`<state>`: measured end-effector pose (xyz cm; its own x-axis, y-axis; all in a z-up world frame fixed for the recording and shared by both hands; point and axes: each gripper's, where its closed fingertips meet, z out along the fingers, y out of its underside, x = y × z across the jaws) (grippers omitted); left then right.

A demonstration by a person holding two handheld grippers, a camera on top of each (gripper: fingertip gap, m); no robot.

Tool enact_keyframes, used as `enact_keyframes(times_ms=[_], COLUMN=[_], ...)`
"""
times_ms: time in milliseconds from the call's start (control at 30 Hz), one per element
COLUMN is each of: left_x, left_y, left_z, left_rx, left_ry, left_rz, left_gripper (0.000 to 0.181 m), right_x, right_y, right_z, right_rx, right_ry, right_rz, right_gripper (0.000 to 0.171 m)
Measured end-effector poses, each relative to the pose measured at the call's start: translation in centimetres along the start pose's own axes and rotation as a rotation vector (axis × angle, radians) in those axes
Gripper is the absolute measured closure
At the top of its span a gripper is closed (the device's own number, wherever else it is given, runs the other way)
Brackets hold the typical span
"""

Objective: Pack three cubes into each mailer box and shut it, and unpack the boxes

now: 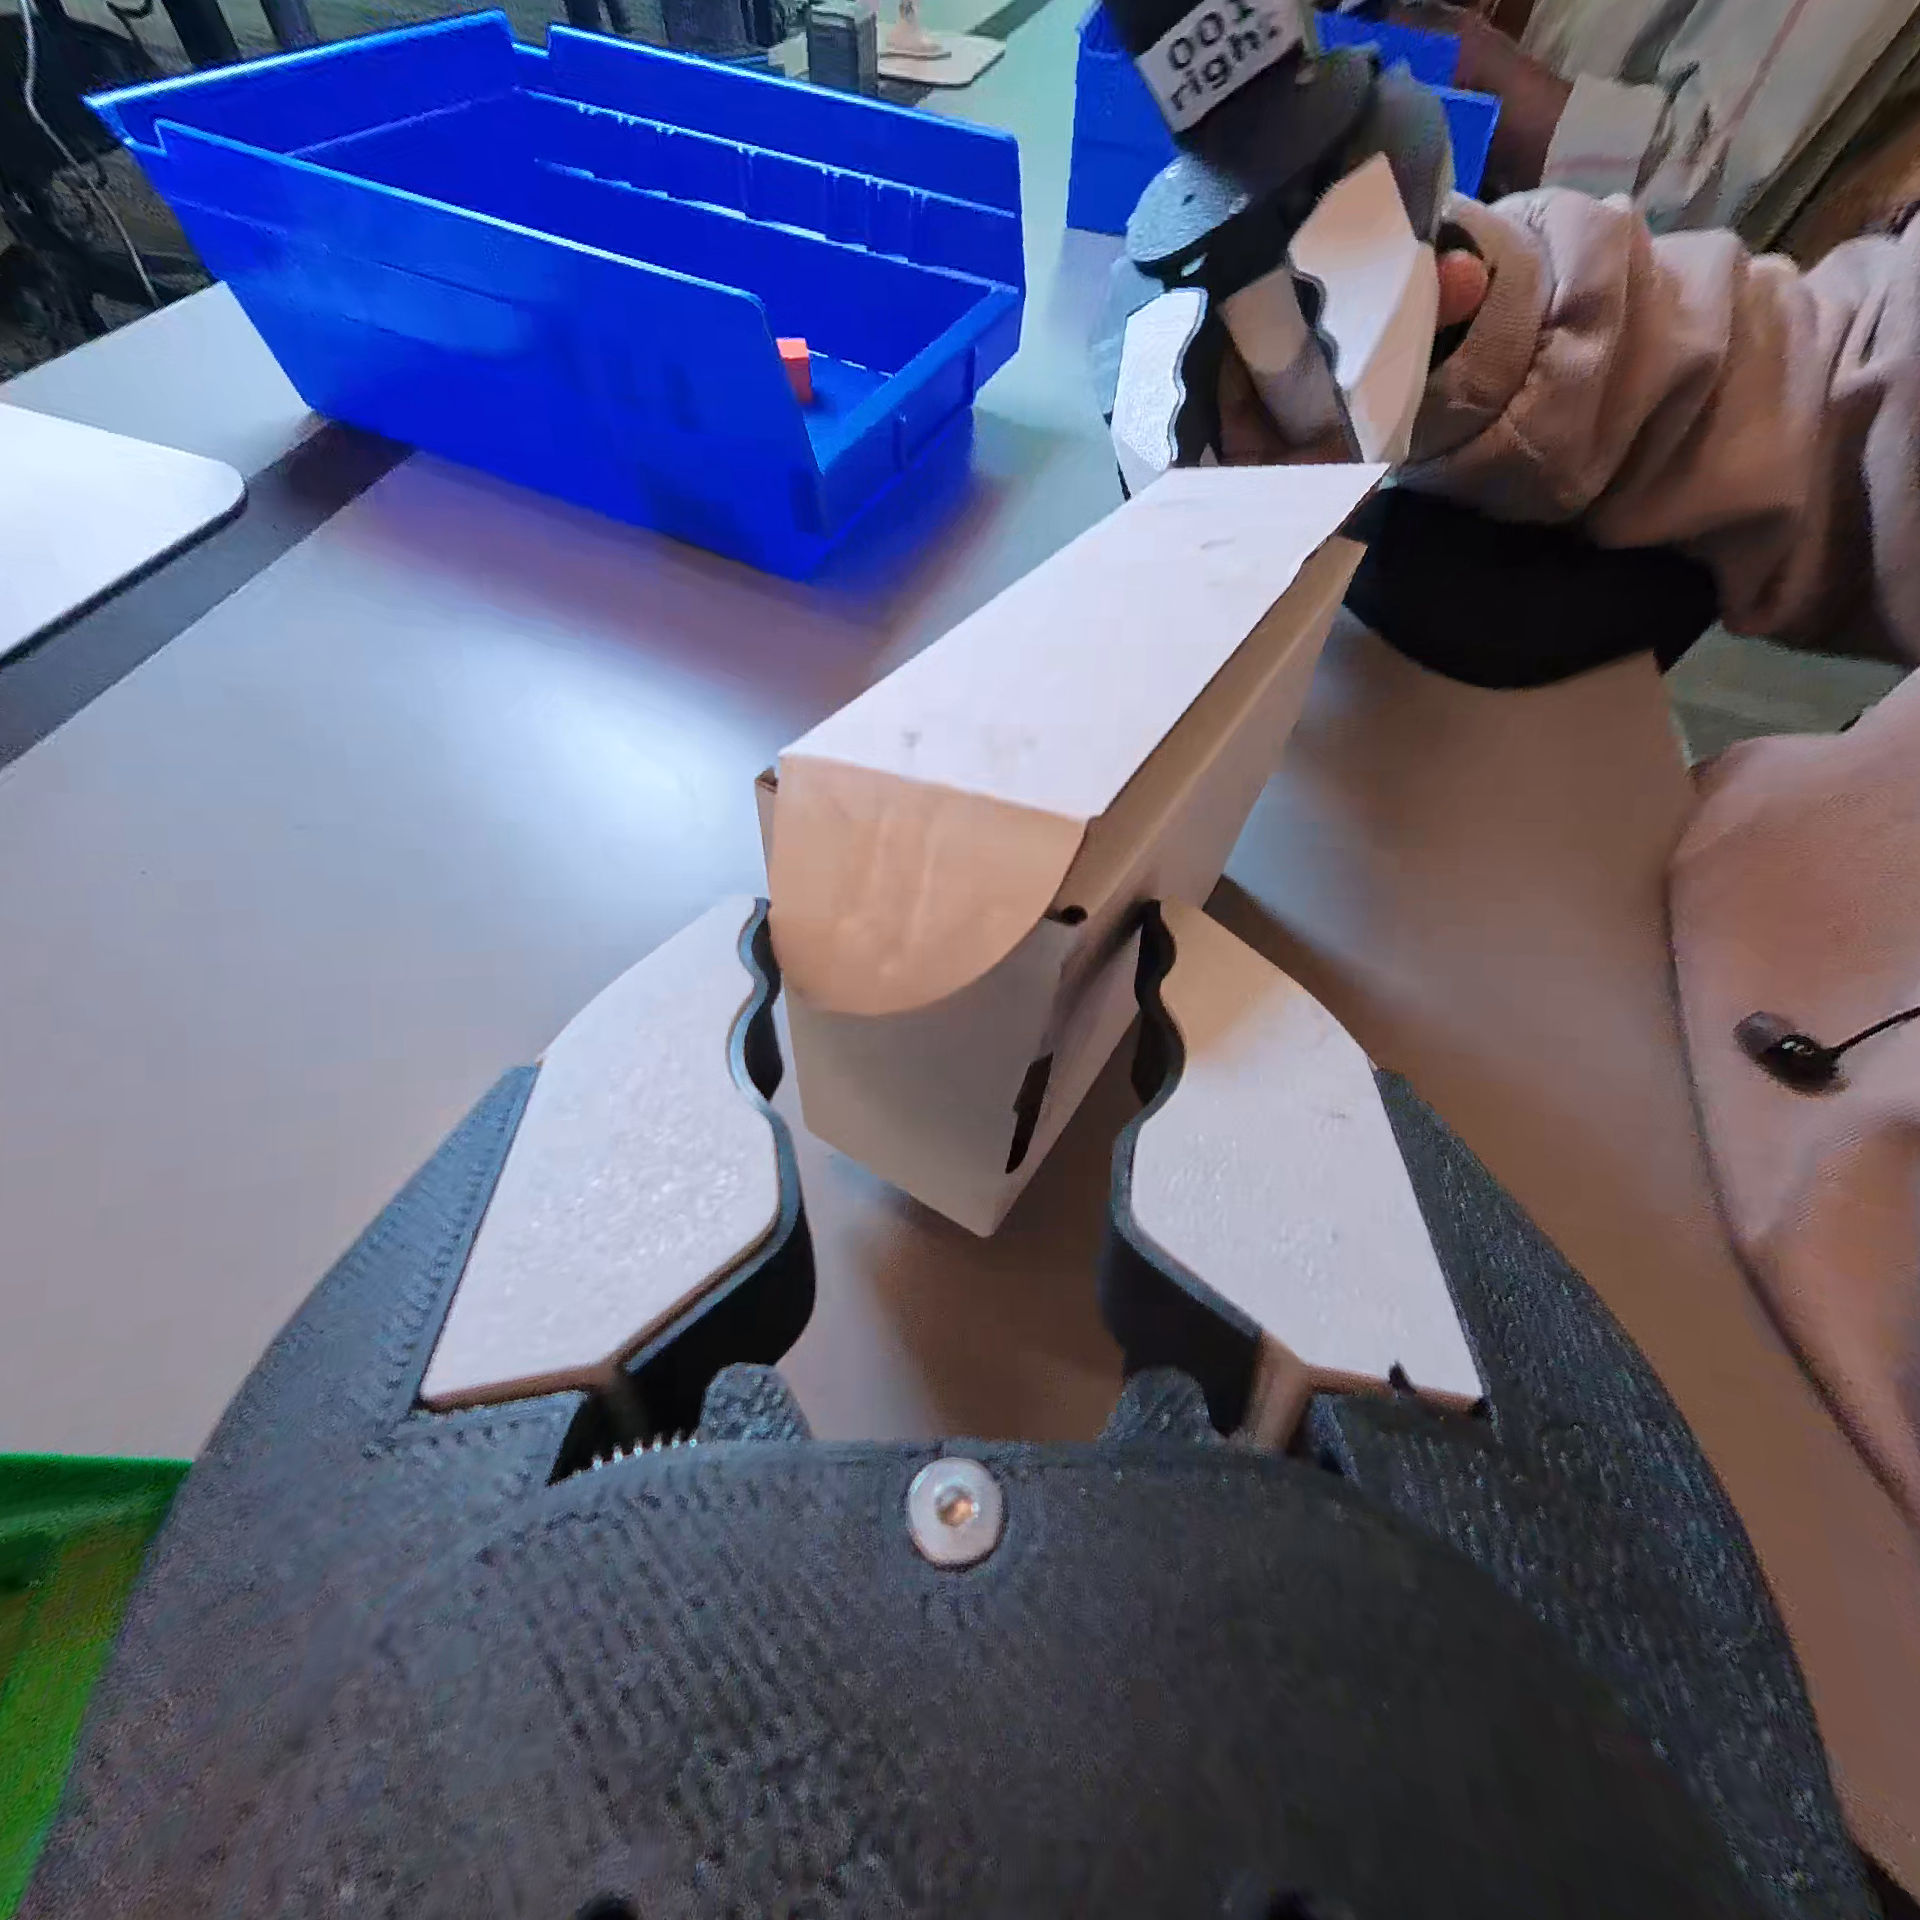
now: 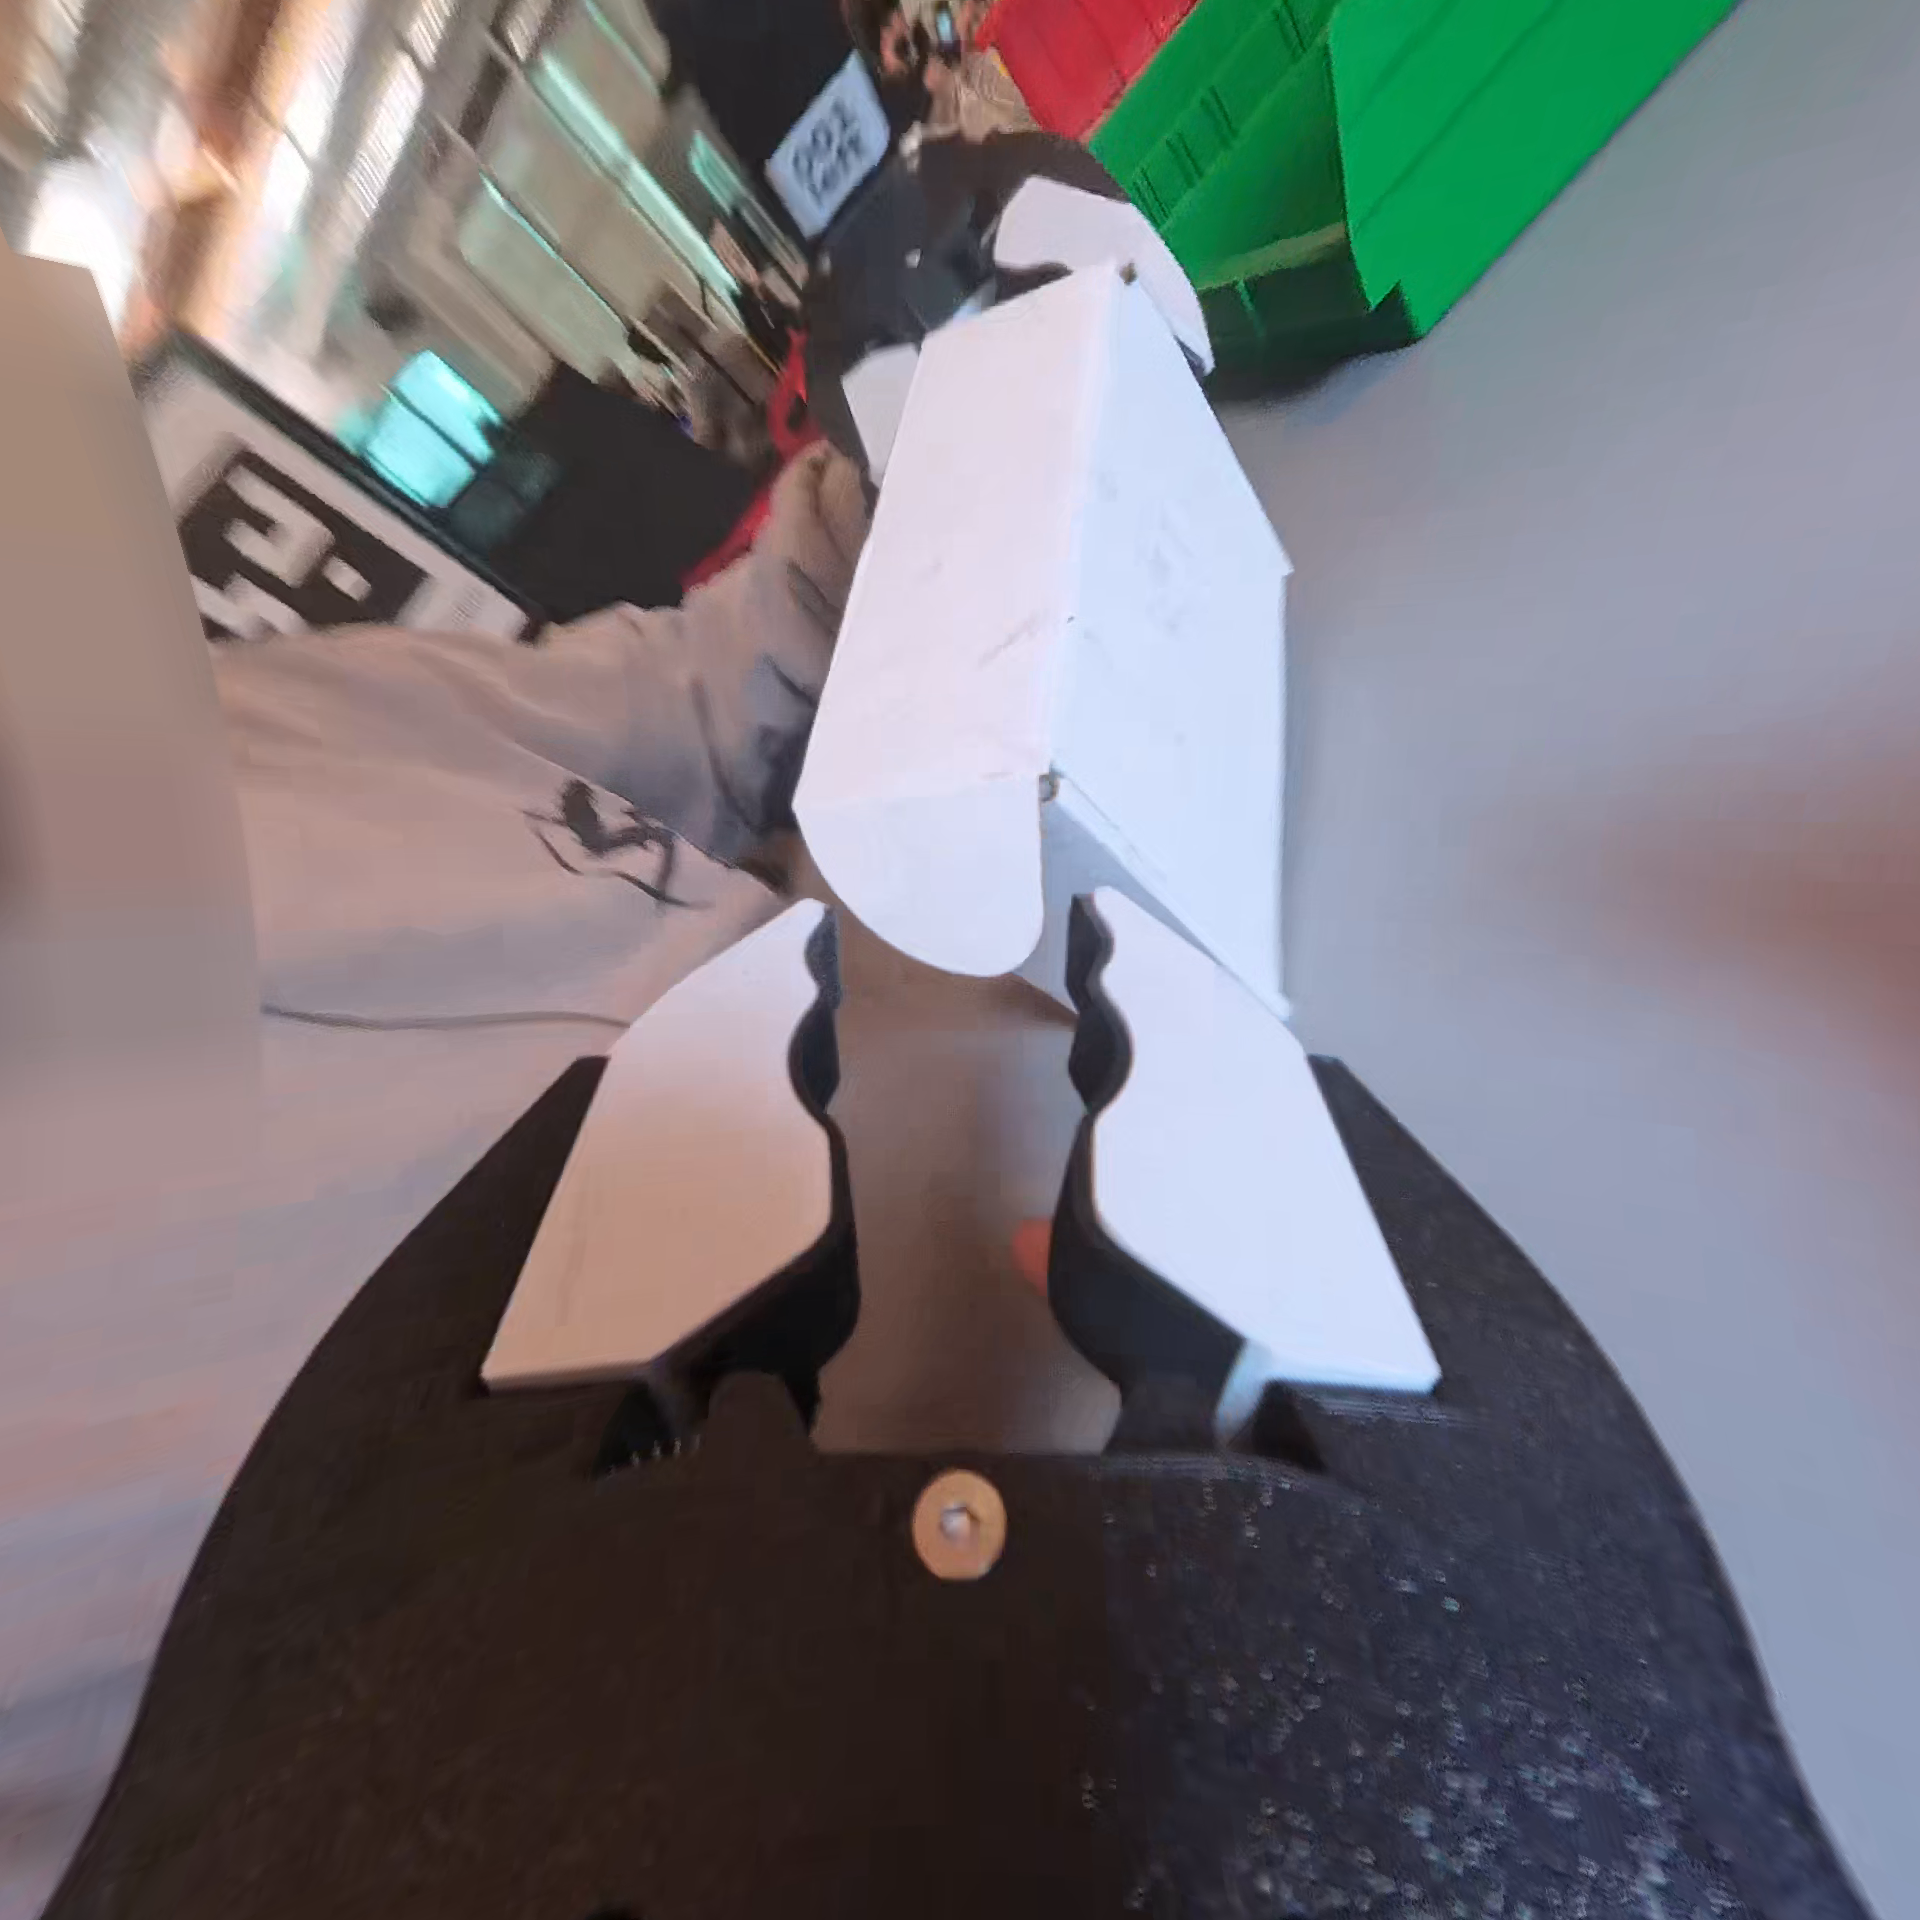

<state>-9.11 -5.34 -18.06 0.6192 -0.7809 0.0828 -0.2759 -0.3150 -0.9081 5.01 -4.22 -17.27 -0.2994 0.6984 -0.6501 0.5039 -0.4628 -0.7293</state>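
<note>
above the counter (image 1: 416, 831), a white mailer box (image 1: 1039, 748) is held up off the surface, tilted, with its lid shut and a rounded flap folded over its near end. the left hand-held gripper (image 1: 956, 997) grasps the near end of the box, one finger (image 1: 623, 1164) pressed on each side. at the far end of the box the right hand-held gripper (image 1: 1262, 343) meets the upper corner; in the right wrist view its fingers (image 2: 686, 1164) stand apart beside the box's rounded flap, with one tip against the box wall, and whether it is clenched on the box i cannot tell. a hand (image 1: 1621, 416) in a pale sleeve holds that gripper. beyond the box, to its left, a blue bin (image 1: 582, 260) sits on the counter with a red cube (image 1: 795, 369) inside, near its right end wall. a second blue bin (image 1: 1117, 135) stands farther back behind the right gripper. in the right wrist view a green bin (image 2: 1455, 135) lies on the counter past the box, and a red bin (image 2: 1081, 52) behind it. that view is blurred.
</note>
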Motion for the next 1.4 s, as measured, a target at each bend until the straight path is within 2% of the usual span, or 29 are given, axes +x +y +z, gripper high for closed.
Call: enact_keyframes(times_ms=[167,267,367,567,833,900,1000,1100,1167,1267,1400], left_x=[1.6,2.4,3.3,4.5,4.9,4.9,4.9,5.2,5.5,5.6,5.6], left_y=[0.8,1.7,1.9,2.0,1.9,2.1,2.2,2.2,2.3,2.3,2.4], left_z=[0.1,0.5,0.4,1.2,1.4,1.3,1.2,1.3,1.4,1.3,1.1], left_rx=[-0.019,-0.024,-0.012,-0.005,-0.026,-0.033,-0.037,-0.055,-0.071,-0.086,-0.088], left_ry=[0.036,0.031,0.073,0.089,0.075,0.080,0.095,0.117,0.132,0.131,0.114], left_rz=[-0.058,-0.035,0.003,0.109,0.114,0.105,0.087,0.091,0.091,0.091,0.093], left_gripper=[0.115,0.115,0.118,0.115,0.115,0.115,0.116,0.116,0.116,0.116,0.116], right_x=[-0.1,-1.0,-1.7,-3.8,-4.9,-4.4,-4.5,-5.0,-5.5,-6.0,-6.0], right_y=[0.1,0.2,0.5,1.2,0.8,1.2,1.0,1.2,1.8,2.3,1.7], right_z=[-0.2,0.3,0.6,1.6,1.2,1.2,1.2,1.4,1.8,2.2,2.0], right_rx=[-0.061,-0.075,-0.076,-0.078,0.001,-0.027,-0.046,-0.146,-0.226,-0.304,-0.239], right_ry=[0.242,0.261,0.209,0.071,-0.078,-0.064,0.022,0.094,0.081,0.040,-0.032], right_rz=[-0.523,-0.679,-0.678,-0.691,-0.526,-0.532,-0.685,-0.851,-0.892,-0.887,-0.774], right_gripper=[0.119,0.121,0.124,0.116,0.129,0.129,0.126,0.125,0.126,0.136,0.139])
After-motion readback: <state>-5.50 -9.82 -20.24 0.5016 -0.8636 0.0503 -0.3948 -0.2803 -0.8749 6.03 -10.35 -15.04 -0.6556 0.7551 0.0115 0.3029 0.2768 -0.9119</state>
